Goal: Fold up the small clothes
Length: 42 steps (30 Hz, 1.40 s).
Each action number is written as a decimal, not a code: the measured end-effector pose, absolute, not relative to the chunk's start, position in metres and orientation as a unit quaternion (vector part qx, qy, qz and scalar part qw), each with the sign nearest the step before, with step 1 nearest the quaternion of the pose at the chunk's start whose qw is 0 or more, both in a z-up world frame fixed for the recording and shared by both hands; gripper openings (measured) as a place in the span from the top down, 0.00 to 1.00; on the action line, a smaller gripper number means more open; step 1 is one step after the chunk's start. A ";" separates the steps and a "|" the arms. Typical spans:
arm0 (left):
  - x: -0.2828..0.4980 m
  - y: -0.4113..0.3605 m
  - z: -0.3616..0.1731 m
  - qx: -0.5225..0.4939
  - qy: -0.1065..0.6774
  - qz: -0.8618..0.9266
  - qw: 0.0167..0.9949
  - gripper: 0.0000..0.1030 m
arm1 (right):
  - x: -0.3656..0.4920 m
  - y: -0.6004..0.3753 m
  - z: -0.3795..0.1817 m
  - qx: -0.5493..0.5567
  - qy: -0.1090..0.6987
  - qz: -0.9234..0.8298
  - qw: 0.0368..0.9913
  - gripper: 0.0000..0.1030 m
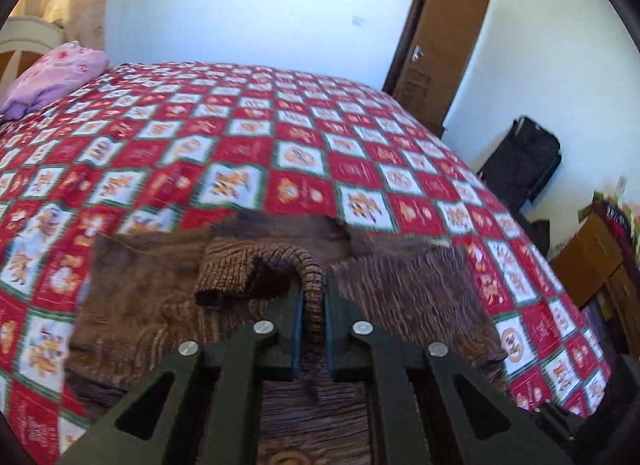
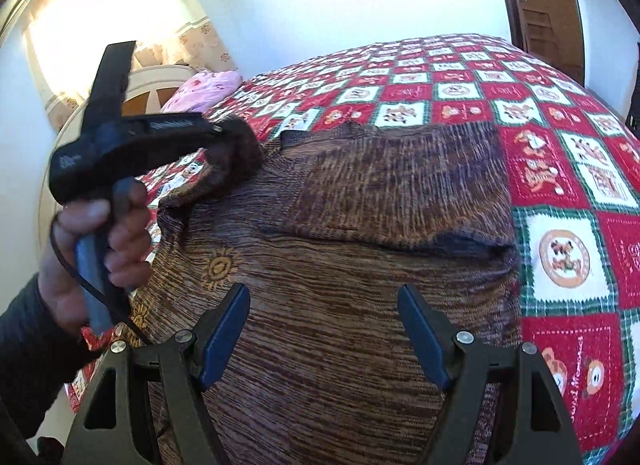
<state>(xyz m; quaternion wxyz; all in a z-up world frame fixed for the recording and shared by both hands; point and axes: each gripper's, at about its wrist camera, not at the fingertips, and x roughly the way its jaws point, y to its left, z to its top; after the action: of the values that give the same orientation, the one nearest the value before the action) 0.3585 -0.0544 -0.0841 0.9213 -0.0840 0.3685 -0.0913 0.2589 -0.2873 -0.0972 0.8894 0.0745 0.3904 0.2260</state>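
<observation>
Item: sweater (image 2: 340,225), brown knit, spread on bed (image 2: 560,185) near its front edge.
Left gripper (image 1: 312,297): I keep it clamped on cuff (image 1: 308,273); carry sleeve level across body, lay flat, avoid bunching.
Right gripper (image 2: 324,329): jaws apart, empty, above hem.
Unclear: sweater's near edge cut off; far sleeve not visible.

A red, white and green checked bedspread (image 1: 248,137) covers the bed; a pink pillow (image 1: 56,73) lies near the headboard, a brown door (image 1: 440,49) beyond.
</observation>
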 end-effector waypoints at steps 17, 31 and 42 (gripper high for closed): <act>0.310 0.034 -0.094 0.091 0.323 0.072 0.939 0.22 | 0.275 -0.268 -0.083 0.062 0.392 0.239 0.886 0.25; 0.309 0.079 -0.153 0.070 0.395 0.107 0.910 0.17 | 0.376 -0.149 -0.103 -0.046 0.435 0.227 0.870 0.39; 0.306 0.099 -0.158 0.004 0.392 0.102 0.914 0.05 | 0.406 -0.240 -0.121 0.026 0.452 0.042 0.891 0.51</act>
<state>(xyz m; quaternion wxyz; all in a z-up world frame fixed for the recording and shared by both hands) 0.3063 0.0989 -0.1577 0.9141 0.0041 0.3924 0.1022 0.4064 -0.2397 -0.1209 0.8908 0.0257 0.4516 0.0423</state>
